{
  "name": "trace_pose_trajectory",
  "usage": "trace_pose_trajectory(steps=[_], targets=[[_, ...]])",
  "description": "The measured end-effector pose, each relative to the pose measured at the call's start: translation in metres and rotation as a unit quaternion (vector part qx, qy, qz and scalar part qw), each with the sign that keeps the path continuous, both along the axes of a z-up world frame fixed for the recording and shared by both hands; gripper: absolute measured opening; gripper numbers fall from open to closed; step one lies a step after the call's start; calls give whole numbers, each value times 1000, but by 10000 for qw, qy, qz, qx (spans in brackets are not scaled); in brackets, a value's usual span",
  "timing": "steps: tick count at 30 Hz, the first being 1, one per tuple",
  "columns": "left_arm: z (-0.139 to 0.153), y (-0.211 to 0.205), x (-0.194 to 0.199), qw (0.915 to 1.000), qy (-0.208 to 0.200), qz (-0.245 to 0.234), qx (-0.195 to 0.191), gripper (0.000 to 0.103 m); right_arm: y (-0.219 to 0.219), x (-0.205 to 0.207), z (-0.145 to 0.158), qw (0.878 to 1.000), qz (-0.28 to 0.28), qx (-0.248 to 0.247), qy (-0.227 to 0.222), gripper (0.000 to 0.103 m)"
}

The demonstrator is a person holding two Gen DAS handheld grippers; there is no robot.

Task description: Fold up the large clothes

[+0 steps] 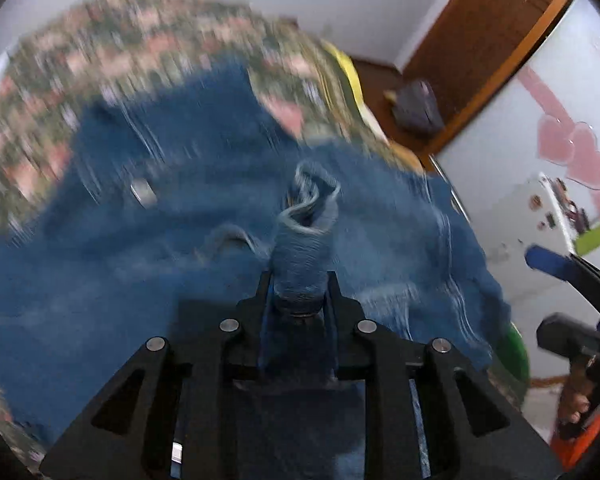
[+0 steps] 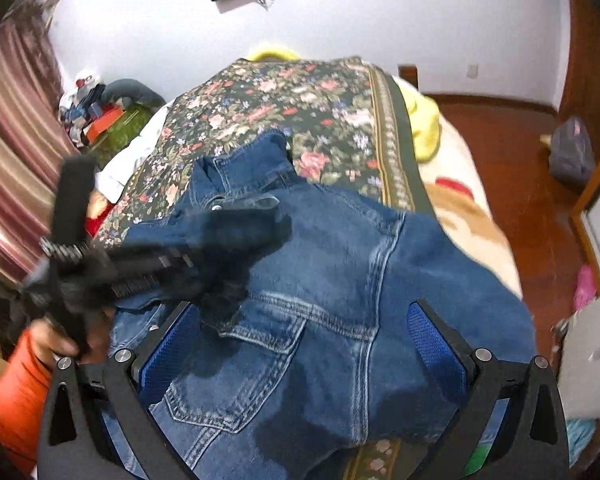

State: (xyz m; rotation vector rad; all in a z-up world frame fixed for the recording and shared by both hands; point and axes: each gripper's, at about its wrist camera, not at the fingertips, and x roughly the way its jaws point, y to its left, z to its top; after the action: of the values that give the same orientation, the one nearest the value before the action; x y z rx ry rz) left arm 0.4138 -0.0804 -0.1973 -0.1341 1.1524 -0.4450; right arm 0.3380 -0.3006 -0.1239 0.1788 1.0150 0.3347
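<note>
While my left gripper (image 1: 298, 280) pinches a bunched fold of the denim jacket (image 2: 340, 280), my right gripper (image 2: 304, 344) hangs spread wide.
Jacket lies on the floral bedspread (image 2: 284, 104), directly under and between my right fingers, untouched.

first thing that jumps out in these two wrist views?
The blue denim jacket sprawled over the floral bedspread fills both views. The left gripper has its jaws shut on a bunched fold of it. The right gripper hangs above the jacket, jaws wide open, blue pads showing.
</note>
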Motion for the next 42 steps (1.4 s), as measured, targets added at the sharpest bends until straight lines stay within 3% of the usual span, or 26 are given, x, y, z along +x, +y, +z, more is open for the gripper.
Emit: trace_pose_trajectory(steps=[2, 5, 7, 10, 14, 16, 19, 23, 26, 27, 30, 32, 37, 42], targets=[[-2, -2, -6, 9999, 110, -94, 6, 24, 1, 4, -4, 9998, -26, 125, 129, 103], [19, 4, -19, 9996, -44, -274, -94, 27, 9, 10, -6, 9994, 11, 280, 222, 103], [39, 15, -29, 9991, -284, -308, -115, 43, 19, 14, -6, 9994, 72, 289, 184, 103], [75, 50, -41, 9961, -852, -212, -44, 55, 36, 23, -9, 9993, 226, 234, 168, 103], [104, 97, -49, 9856, -1500, 255, 742, 63, 59, 43, -33, 9989, 279, 43, 381, 103], [105, 124, -49, 9789, -1598, 529, 1154, 66, 65, 54, -47, 9982, 224, -54, 560, 102], [88, 175, -48, 9764, -1338, 1013, 1360, 66, 73, 70, -70, 9958, 131, -40, 903, 88], [39, 237, -49, 9711, -748, 1684, 1519, 66, 82, 85, -96, 9919, 126, 125, 1254, 77], [-2, 271, -54, 9645, -273, 2100, 1576, 66, 90, 88, -98, 9943, 22, -58, 1068, 58], [-16, 282, -57, 9622, -118, 2213, 1585, 66, 92, 89, -97, 9948, 18, -91, 1010, 46], [-52, 291, -60, 9572, 172, 2330, 1707, 66, 100, 86, -82, 9972, 146, -189, 715, 27], [-63, 292, -66, 9571, 194, 2330, 1711, 66, 105, 79, -60, 9991, 200, -310, 223, 25], [-72, 276, -70, 9537, -32, 2112, 2140, 82, 108, 69, -26, 9970, 224, -616, -404, 24], [-81, 263, -72, 9441, -197, 1985, 2624, 87, 105, 75, -58, 9923, 183, -1227, -62, 25]])
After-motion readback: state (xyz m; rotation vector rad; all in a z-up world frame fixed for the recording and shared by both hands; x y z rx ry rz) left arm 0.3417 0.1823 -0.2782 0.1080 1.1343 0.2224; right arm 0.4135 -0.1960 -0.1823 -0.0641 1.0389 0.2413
